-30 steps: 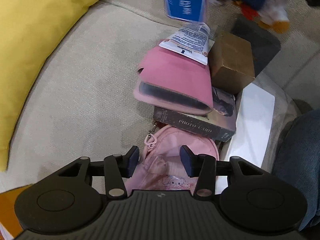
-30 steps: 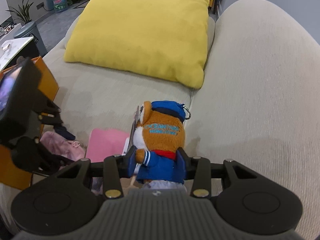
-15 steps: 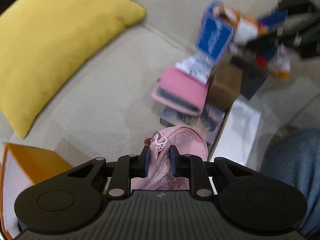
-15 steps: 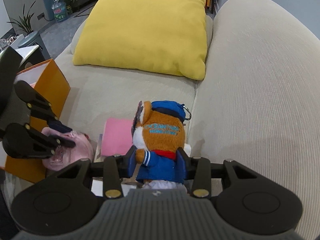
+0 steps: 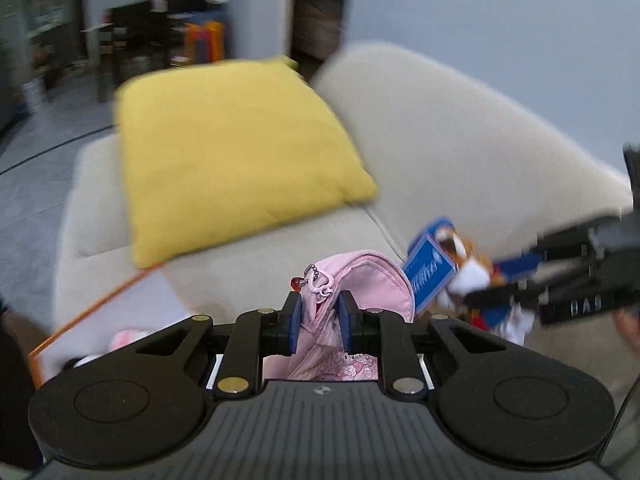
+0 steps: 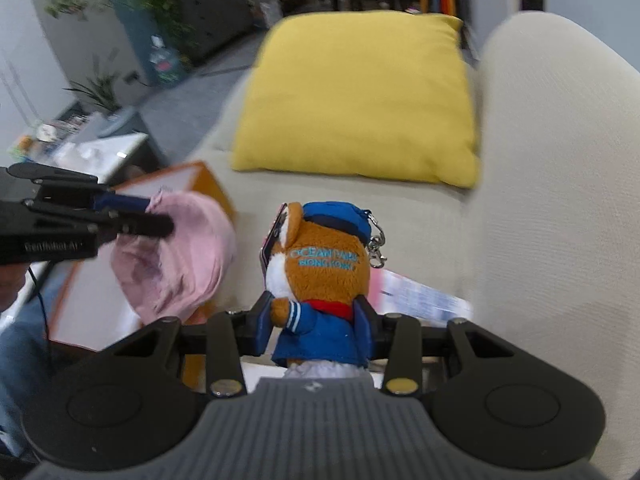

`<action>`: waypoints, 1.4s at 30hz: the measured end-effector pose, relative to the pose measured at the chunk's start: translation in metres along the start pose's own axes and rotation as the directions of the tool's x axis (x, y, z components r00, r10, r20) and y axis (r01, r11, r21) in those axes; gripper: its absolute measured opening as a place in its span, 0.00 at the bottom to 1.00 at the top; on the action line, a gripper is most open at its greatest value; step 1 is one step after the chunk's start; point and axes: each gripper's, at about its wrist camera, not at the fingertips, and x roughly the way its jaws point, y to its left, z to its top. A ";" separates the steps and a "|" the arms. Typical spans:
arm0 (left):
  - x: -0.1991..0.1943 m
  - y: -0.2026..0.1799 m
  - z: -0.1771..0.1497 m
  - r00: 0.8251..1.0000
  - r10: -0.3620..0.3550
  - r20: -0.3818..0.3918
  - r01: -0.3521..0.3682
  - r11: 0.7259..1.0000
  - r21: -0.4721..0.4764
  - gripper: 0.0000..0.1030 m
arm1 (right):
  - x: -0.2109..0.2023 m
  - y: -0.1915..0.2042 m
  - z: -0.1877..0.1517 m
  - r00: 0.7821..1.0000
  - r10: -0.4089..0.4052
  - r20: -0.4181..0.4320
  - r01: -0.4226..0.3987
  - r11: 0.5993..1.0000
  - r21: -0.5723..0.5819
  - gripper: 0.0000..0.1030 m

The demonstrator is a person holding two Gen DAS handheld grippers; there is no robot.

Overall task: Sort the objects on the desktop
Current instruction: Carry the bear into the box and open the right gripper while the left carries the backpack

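both claws are carrying something, so the sort is mid-way, with neither item placed yet. left claw (image 5: 319,322) is clenching a soft pink pouch (image 5: 352,280) near its zipper pull, pads pressing the fabric from both sides; the pouch is hanging in the air above the sofa (image 5: 460,140), seen from the right wrist view as a drooping pink bundle (image 6: 176,256) just in front of the orange box (image 6: 208,184). right claw (image 6: 314,322) is gripping a plush keychain mascot (image 6: 324,272) in a blue cap and jacket around its body, upright, blue hang tag (image 5: 430,270) dangling beside it. the orange box is sitting open at the left of the seat; something pale pink is showing inside it in the left wrist view, too blurred to name. a printed tube or packet (image 6: 420,292) is lying on the seat behind the mascot, unsorted by the look of it. yellow cushion (image 6: 360,96) is resting at the far end. judging by this, the pouch is likely heading for the box and the mascot is waiting its turn; how many items are left in the pile is not showing.
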 end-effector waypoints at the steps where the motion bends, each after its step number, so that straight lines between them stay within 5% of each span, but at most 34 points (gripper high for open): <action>1: -0.010 0.008 -0.002 1.000 0.022 0.016 -0.022 0.999 -0.031 0.21 | 0.000 0.008 0.003 1.000 0.023 0.007 -0.023 1.000 -0.003 0.42; 9: -0.061 0.070 -0.024 0.977 0.190 0.094 -0.162 0.954 -0.251 0.21 | 0.015 0.087 0.033 0.984 0.173 0.033 -0.170 0.982 -0.077 0.42; 16: -0.065 0.122 -0.059 0.956 0.290 0.043 -0.248 0.878 -0.409 0.21 | 0.065 0.151 0.057 0.976 0.217 -0.018 -0.218 0.971 -0.103 0.42; 27: -0.040 0.163 -0.099 0.954 0.300 -0.008 -0.261 0.818 -0.513 0.21 | 0.188 0.190 0.088 0.991 0.048 -0.125 -0.054 0.998 -0.044 0.42; 33: -0.026 0.173 -0.110 0.962 0.272 -0.023 -0.241 0.804 -0.543 0.21 | 0.228 0.192 0.094 0.984 -0.086 -0.157 0.076 0.995 -0.070 0.42; 42: -0.007 0.180 -0.115 0.969 0.244 -0.034 -0.221 0.797 -0.562 0.21 | 0.257 0.192 0.090 0.970 -0.172 -0.174 0.151 0.980 -0.128 0.45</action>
